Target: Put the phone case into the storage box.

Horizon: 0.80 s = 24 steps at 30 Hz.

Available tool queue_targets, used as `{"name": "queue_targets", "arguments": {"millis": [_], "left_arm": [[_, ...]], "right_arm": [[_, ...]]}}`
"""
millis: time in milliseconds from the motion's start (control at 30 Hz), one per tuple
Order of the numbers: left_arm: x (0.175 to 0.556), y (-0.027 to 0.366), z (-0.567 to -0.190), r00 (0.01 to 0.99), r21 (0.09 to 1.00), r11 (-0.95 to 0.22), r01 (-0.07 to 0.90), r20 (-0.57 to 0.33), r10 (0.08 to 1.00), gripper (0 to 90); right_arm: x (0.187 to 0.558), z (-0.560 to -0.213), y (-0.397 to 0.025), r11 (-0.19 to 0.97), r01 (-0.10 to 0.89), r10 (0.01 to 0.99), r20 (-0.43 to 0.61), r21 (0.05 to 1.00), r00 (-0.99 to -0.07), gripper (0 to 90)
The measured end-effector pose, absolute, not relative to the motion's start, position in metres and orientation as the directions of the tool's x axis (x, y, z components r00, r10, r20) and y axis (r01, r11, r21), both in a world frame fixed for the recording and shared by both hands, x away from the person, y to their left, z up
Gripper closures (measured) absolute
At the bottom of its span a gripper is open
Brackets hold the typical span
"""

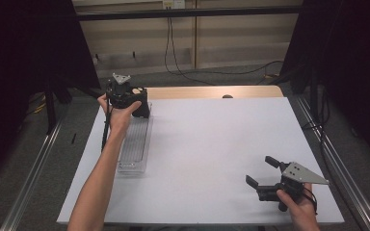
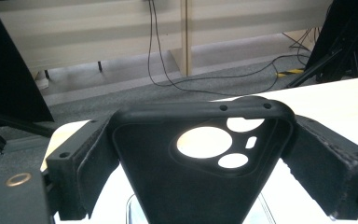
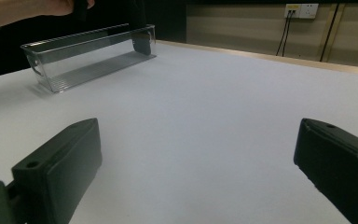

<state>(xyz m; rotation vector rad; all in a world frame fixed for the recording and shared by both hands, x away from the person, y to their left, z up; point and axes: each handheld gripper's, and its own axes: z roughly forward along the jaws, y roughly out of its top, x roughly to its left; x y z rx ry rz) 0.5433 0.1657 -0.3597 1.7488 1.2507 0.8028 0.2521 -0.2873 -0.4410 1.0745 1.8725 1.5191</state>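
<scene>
A black phone case (image 2: pixel 186 186) with round camera cut-outs sits upright between the jaws of my left gripper (image 2: pixel 200 172), which press on its two sides. In the high view this gripper (image 1: pixel 137 102) hangs over the far end of a clear plastic tray (image 1: pixel 135 144) at the table's left. In the right gripper view the case's (image 3: pixel 142 39) lower end reaches down inside the tray's (image 3: pixel 74 70) far end. My right gripper (image 1: pixel 260 171) rests near the front right corner, open, with only bare white table between its jaws (image 3: pixel 196 172).
The white table top (image 1: pixel 212 144) has a wooden strip (image 1: pixel 212 92) along its far edge. Cables (image 1: pixel 212 72) lie on the grey floor beyond it. Dark stands and metal rails (image 1: pixel 332 159) flank both sides of the table.
</scene>
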Motion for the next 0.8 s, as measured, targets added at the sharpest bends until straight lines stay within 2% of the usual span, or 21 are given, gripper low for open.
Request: {"name": "queue_targets", "arguments": {"millis": [300, 800], "left_arm": [[0.5446, 0.1686, -0.3592, 0.297, 0.889, -0.148, 0.433, 0.014, 0.955, 12.2], [0.5464, 0.1644, -0.3604, 0.293, 0.898, -0.170, 0.407, 0.048, 0.955, 10.9]], "right_arm": [[0.2522, -0.4411, -0.2870, 0.068, 0.265, 0.817, 0.098, 0.962, -0.568, 0.7], [0.2520, -0.4412, -0.2872, 0.066, 0.268, 0.817, 0.102, 0.961, -0.568, 0.7]]}}
